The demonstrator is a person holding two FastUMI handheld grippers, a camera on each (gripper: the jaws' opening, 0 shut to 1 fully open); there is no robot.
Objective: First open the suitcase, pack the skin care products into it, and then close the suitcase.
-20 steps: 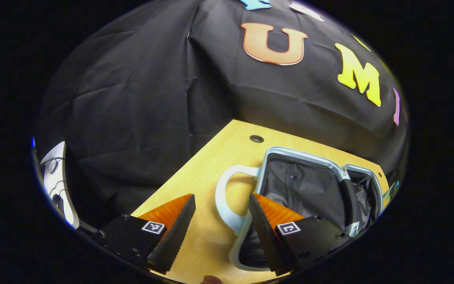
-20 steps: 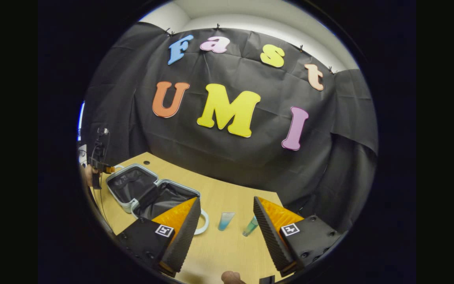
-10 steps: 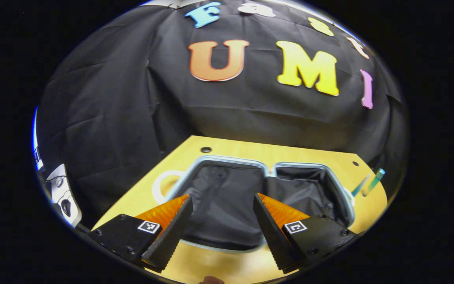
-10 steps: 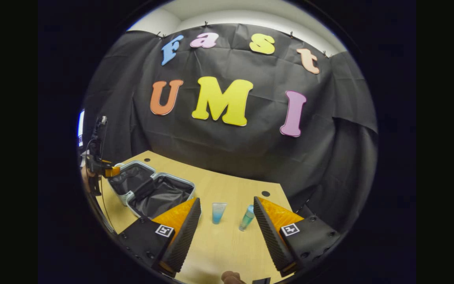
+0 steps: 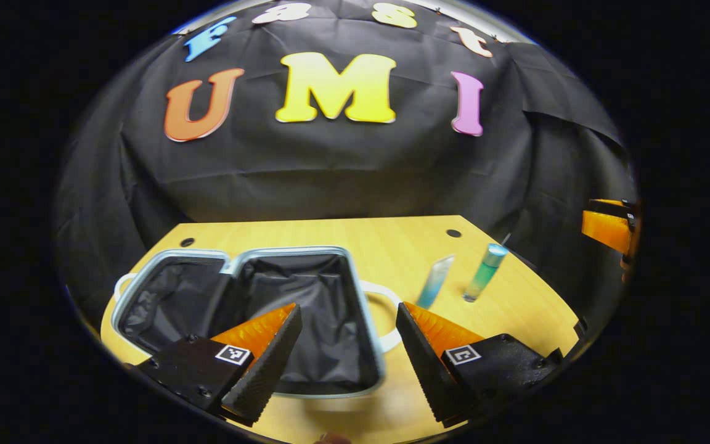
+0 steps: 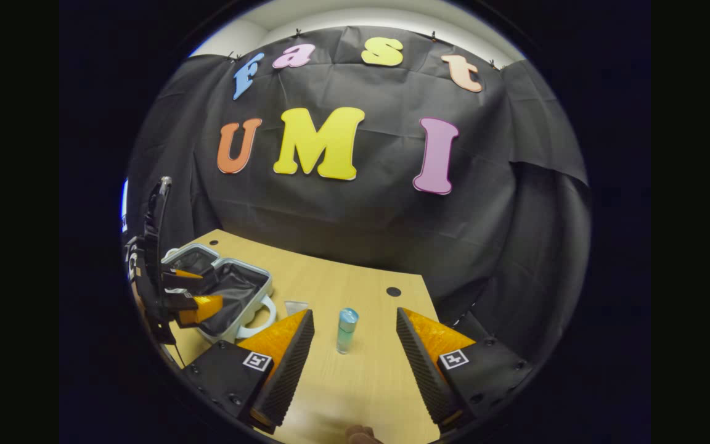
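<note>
On the wooden table (image 5: 355, 234) our suitcase (image 5: 330, 320) lying open, bottle (image 6: 346, 330) upright beyond our wide-open, empty right gripper (image 6: 355, 361), left gripper (image 5: 346, 357) likewise spread, holding nothing.

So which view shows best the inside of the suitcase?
The left gripper view: the open suitcase lies near, its dark lining plain. In the right gripper view the suitcase is small, and the left gripper partly hides it.

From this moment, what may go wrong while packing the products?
The green bottle stands upright between the open fingers of the right gripper; a slightly off-centre approach might tip it over. The blue tube beside it is partly hidden behind a finger in the right gripper view. The left gripper hovers over the open suitcase, possibly blocking the drop.
</note>
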